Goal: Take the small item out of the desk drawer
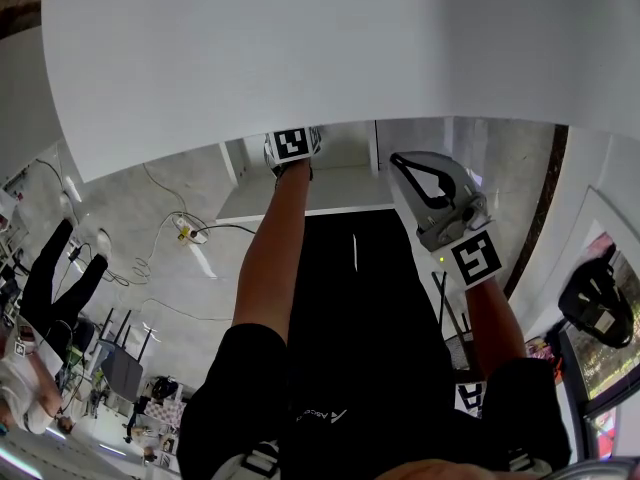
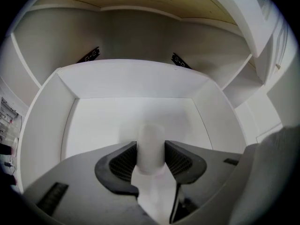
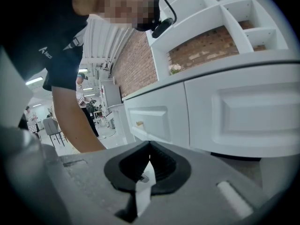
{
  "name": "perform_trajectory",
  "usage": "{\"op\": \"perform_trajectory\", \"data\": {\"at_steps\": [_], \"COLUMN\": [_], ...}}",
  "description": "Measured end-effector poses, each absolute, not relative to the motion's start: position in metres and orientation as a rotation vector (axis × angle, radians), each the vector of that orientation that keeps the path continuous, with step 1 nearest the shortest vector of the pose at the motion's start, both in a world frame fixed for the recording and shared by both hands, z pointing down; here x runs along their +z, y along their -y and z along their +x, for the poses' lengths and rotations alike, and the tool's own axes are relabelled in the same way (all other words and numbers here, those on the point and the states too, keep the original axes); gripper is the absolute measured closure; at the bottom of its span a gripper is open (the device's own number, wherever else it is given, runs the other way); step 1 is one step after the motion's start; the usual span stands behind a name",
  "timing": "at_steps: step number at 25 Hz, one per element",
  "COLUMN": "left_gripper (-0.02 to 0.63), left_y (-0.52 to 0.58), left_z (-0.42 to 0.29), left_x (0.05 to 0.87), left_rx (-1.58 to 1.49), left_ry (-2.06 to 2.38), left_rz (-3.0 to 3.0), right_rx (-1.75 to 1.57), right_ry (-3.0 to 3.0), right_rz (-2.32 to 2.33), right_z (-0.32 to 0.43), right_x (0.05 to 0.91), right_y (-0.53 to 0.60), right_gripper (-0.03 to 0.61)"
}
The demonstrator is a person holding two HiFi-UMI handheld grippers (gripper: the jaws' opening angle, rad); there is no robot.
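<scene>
1. Your left gripper is clamped on the small item: the two dark ribbed pads meet its sides, one on each flank, with no gap that I can see.
2. The small item is a pale, smooth, round-sided cylinder standing upright between the pads, inside the open desk drawer. I judge it to be light and fairly stiff, probably plastic. Its curved, glossy wall is likely to be slippery, so it could twist or squirt out if squeezed off-centre.
3. The best hold is what you have now, across the middle of the body with the pads square to its sides. A firm but modest squeeze should be enough, since a thin wall might dent.
4. Its lower end is hidden behind the gripper, so you cannot tell whether it rests on the drawer floor or is already clear. It is also blurred, and white against white, so its top edge and any cap or label are hard to make out.
5. Your right gripper has its tips together on nothing, held well apart from the drawer.
6. Beyond the drawer's back wall, two dark runner brackets show under the worktop.
7. In the head view the worktop covers most of the drawer and the whole item; only the left gripper's marker cube shows at its edge.
</scene>
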State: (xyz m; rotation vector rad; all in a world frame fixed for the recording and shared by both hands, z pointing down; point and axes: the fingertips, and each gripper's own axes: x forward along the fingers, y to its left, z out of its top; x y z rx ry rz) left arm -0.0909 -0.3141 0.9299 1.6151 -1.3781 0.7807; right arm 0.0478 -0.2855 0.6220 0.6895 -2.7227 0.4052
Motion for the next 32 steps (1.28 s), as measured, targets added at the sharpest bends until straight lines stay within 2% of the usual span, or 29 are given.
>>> {"op": "perform_trajectory", "data": {"at_steps": [5,14,32], "left_gripper": [0.439,0.439,0.439], "left_y": [0.271,0.285,0.273], "left_z": [-0.091,-0.07,-0.04], "left_x": [0.94,0.829,0.494], "left_rx": [0.861,0.804,0.242], "left_ry": [1.244,1.217,1.287], "left_rz": [1.459,1.728,2.216], "right_rx": [0.415,0.393,0.349], "right_ry": [2.713,2.711,2.83], "right_rz": [0.695,0.745,0.91], "right_z": [0.049,0.053,0.036], "right_x": [0.625,0.583,0.411], "right_y": [0.283,0.284,0.269], "right_gripper": [0.577,0.577,0.577]}}
